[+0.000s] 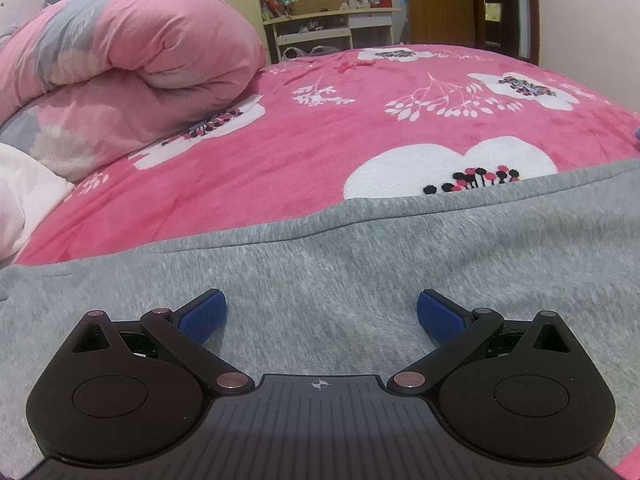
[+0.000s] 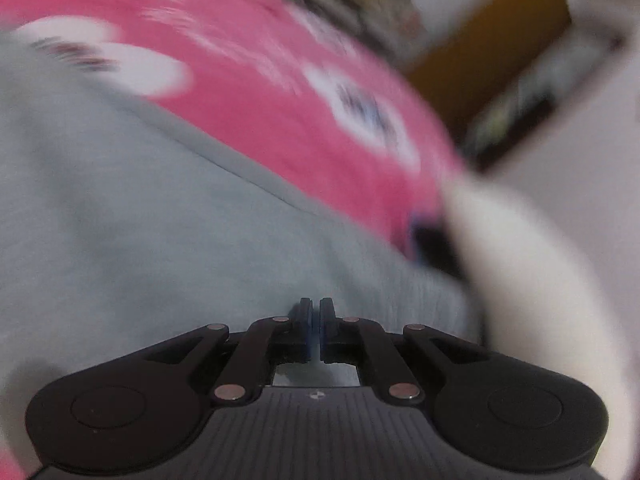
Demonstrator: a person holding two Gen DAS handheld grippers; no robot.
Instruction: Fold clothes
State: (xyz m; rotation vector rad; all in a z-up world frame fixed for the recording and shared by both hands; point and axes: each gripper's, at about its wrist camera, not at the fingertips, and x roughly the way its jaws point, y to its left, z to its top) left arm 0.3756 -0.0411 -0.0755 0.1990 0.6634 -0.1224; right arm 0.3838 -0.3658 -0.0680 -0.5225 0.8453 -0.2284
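Note:
A grey knit garment (image 1: 360,264) lies spread flat on the pink flowered bedspread (image 1: 320,140), its seamed edge running across the middle of the left wrist view. My left gripper (image 1: 322,310) hovers just over it, open wide, with its blue pads (image 1: 202,314) apart and nothing between them. The right wrist view is blurred and tilted. There my right gripper (image 2: 316,312) is shut, its tips down against the grey garment (image 2: 160,208) near the garment's right end. I cannot tell whether cloth is pinched between the pads.
A rolled pink quilt (image 1: 132,52) fills the bed's far left, with a white cloth (image 1: 24,200) in front of it. Beyond the bed stand a cluttered shelf (image 1: 328,12) and a wooden door (image 1: 440,0). A pale bulky thing (image 2: 520,280) lies right of the garment.

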